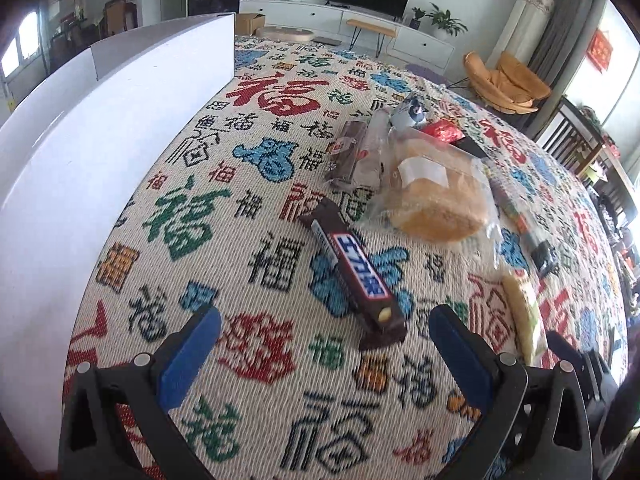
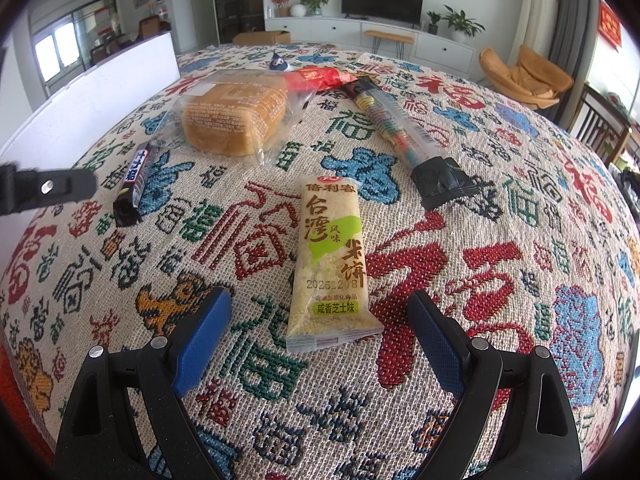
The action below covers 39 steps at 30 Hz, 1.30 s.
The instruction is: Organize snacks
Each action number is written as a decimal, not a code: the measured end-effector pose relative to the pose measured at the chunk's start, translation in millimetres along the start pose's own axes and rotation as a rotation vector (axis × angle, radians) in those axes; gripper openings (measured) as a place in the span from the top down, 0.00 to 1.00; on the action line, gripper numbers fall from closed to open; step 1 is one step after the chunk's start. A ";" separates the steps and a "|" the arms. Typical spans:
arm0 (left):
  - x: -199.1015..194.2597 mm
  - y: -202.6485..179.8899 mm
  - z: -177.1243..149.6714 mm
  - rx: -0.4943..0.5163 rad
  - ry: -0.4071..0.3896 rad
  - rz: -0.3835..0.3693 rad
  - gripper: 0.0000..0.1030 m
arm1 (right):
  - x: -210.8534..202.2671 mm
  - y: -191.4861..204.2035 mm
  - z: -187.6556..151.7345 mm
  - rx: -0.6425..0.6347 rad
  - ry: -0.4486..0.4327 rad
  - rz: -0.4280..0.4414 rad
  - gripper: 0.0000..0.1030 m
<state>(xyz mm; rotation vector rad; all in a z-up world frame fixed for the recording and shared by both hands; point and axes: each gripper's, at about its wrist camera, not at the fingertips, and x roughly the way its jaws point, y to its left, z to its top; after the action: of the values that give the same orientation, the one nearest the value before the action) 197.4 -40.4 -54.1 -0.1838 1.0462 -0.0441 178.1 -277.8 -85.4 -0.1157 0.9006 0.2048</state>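
- The left tongs (image 1: 325, 344), blue-padded, stand wide apart and hold nothing, low over the desk's woven cloth (image 1: 264, 392) with coloured characters.
- A dark brown chocolate bar with a blue label (image 1: 352, 272) lies on the cloth, its near end between the left tongs' tips, touching neither.
- The right tongs (image 2: 319, 330) are also spread apart and empty.
- A pale yellow rice cracker packet with green print (image 2: 330, 260) lies flat, its near end between their pads.
- Beyond lie a clear-wrapped golden bread loaf (image 2: 234, 118) and a long clear stick packet with black ends (image 2: 404, 136).
- A white box wall (image 1: 100, 128) stands at the left.
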 end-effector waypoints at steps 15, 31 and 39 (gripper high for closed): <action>-15.8 33.2 -37.7 0.120 0.069 -0.025 0.83 | 1.4 -3.0 0.3 0.014 0.002 0.018 0.10; -128.9 92.2 -79.0 -0.079 -0.096 -0.217 0.83 | 0.5 0.9 44.7 0.026 0.201 0.117 0.71; -209.0 169.2 -47.0 -0.213 -0.295 -0.177 0.83 | -71.4 110.3 119.4 -0.043 0.004 0.419 0.71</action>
<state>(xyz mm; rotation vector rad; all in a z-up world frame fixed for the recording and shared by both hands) 43.4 145.7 72.9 -0.4622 0.7370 -0.0636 201.5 -157.3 42.9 0.0349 0.9178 0.6138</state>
